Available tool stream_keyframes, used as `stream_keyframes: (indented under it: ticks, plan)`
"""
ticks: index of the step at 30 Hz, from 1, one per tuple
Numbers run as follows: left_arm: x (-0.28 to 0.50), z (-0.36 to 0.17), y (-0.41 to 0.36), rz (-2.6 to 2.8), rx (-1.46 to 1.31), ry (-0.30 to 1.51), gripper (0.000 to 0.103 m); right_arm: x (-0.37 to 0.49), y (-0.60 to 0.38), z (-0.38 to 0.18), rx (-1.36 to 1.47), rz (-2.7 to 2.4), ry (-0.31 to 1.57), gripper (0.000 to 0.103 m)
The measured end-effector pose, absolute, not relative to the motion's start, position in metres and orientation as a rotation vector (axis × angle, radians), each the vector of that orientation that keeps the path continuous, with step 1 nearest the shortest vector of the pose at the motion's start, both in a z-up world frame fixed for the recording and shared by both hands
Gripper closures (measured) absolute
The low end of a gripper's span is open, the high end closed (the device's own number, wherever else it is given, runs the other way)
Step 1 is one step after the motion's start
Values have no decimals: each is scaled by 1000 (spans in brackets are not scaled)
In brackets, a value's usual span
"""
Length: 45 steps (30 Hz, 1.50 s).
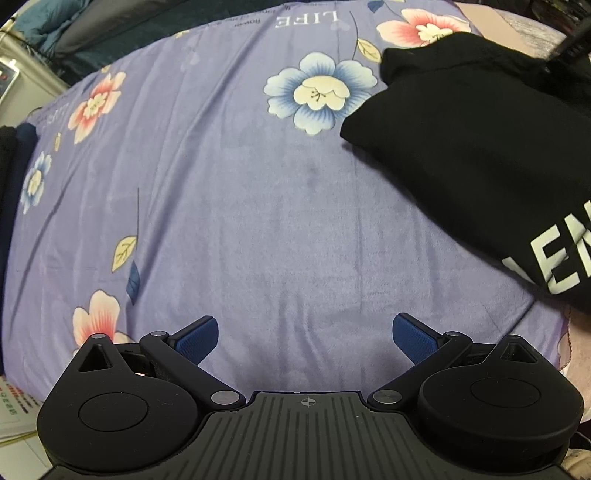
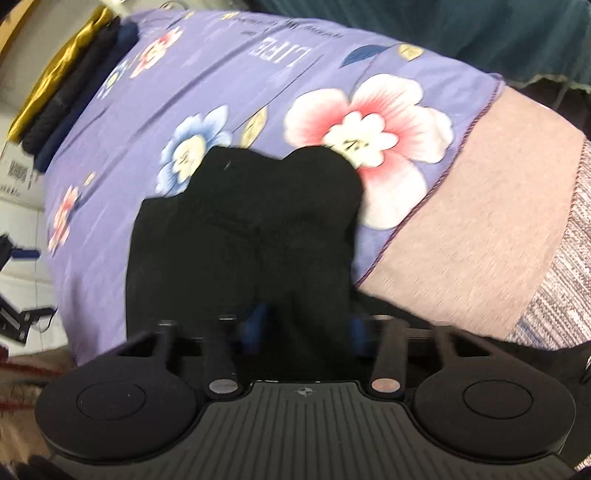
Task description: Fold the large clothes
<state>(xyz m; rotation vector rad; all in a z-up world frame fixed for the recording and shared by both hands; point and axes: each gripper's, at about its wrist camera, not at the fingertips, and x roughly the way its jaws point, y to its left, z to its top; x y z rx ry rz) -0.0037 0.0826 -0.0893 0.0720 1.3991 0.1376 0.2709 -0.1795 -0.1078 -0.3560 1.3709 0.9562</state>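
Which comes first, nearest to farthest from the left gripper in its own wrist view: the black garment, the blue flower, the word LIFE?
From the left gripper, open over bare sheet:
1. Black garment, to the right.
2. Blue flower, ahead, upper middle.
3. Word LIFE, at the far top edge.

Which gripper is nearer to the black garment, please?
Right. The right gripper is at the black garment, cloth between its fingers; the left gripper hangs open over bare floral sheet, the garment off to its side.
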Motion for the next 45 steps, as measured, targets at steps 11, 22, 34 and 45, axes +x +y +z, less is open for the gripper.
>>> stream_keyframes:
  ticks: [11, 22, 34, 45]
  plan:
    - [0, -28, 107, 67, 3, 1273, 0, 100, -162, -28, -14, 1251, 1387, 94]
    - [-57, -45, 146, 55, -93, 1357, 0, -55, -38, -118, 49, 1156, 1432, 88]
    - [-61, -81, 154, 47, -212, 1418, 0, 1, -39, -14, -8, 1028, 1118, 27]
    - [-72, -89, 167, 144, -384, 1464, 0, 77, 68, -90, -768, 1227, 1112, 26]
